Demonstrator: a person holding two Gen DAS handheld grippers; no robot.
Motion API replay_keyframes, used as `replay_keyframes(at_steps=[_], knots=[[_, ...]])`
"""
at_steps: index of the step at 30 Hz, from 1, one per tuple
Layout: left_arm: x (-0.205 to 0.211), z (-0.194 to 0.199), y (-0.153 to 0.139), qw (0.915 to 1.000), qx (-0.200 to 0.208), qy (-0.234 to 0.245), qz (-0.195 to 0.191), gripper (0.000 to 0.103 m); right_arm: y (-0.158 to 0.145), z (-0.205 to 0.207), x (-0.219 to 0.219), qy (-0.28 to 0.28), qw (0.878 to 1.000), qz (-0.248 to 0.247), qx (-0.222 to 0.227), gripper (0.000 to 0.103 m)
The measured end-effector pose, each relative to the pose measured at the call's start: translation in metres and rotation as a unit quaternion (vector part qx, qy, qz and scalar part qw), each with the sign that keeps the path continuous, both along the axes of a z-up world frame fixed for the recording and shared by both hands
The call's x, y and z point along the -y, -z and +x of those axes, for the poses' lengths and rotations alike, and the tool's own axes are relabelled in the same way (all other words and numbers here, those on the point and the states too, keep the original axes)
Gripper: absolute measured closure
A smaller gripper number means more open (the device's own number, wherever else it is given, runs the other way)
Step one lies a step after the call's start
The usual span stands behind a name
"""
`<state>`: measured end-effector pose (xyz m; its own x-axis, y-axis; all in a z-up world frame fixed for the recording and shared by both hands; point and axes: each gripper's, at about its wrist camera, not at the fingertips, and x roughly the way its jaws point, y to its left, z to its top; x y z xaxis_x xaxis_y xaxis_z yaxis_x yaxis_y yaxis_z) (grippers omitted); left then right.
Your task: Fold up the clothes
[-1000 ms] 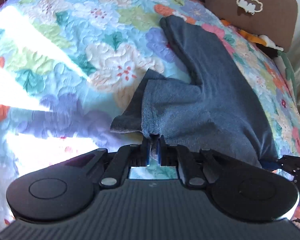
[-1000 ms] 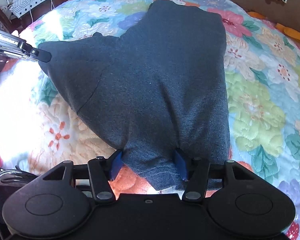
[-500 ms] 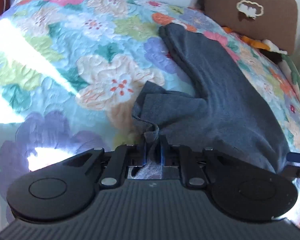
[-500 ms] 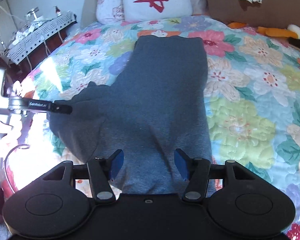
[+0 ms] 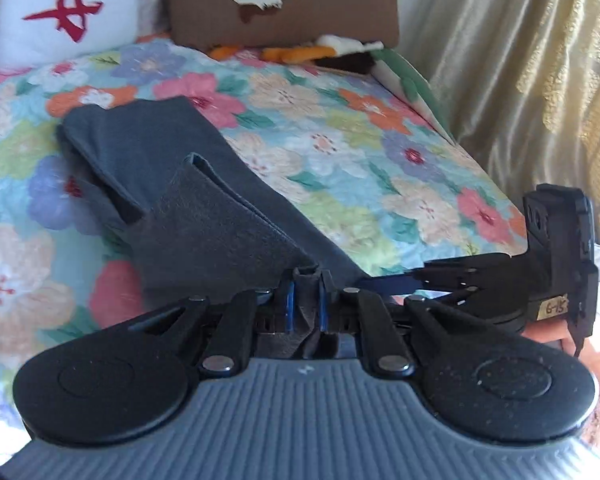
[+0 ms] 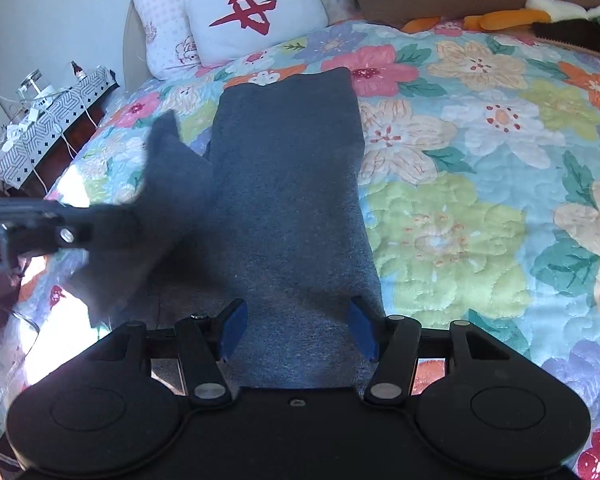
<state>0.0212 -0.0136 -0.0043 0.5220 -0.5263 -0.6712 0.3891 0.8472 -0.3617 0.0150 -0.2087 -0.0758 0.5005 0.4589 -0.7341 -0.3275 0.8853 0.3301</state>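
Dark grey knit garment (image 6: 288,184) lies lengthwise on the bed's floral quilt (image 6: 480,208), one side flap lifted. Left gripper (image 5: 305,300) is pinched tight on a bunched edge of the flap, jaws closing. Right gripper (image 6: 296,328) hovers with jaws apart over the near hem, fabric passing between the pads, unpinched. Cloth looks soft, light, limp, matte, likely to sag and drape; best taken at corners or hems.
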Motion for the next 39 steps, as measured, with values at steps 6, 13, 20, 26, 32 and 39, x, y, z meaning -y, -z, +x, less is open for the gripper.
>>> replay_keyframes(at_steps=[6,13,20,26,32,39], knots=[[0.003,0.034,0.066,0.9887,-0.141,-0.025,-0.045,0.094,0.001,0.001,0.016,0.037,0.999,0.018,-0.008,0.042],[-0.051,0.003,0.022,0.9928,-0.081,-0.071,-0.053,0.058,-0.001,0.0,0.022,0.025,0.993,0.107,-0.038,0.042],[-0.074,-0.005,0.038,0.9873,-0.129,-0.091,0.013,0.056,0.019,0.004,-0.01,-0.018,0.99,0.103,-0.098,0.041],[-0.068,-0.009,0.053,0.9856,-0.142,-0.084,0.038,0.056,0.025,0.001,-0.035,-0.061,0.995,0.038,-0.066,0.094],[-0.06,-0.011,0.047,0.9875,-0.138,-0.065,0.039,0.046,-0.022,-0.015,-0.027,-0.048,0.997,0.002,0.057,0.095],[-0.055,-0.008,0.063,0.9824,-0.169,-0.056,0.058,0.044,0.011,-0.002,-0.028,-0.032,0.996,-0.088,-0.013,0.093]])
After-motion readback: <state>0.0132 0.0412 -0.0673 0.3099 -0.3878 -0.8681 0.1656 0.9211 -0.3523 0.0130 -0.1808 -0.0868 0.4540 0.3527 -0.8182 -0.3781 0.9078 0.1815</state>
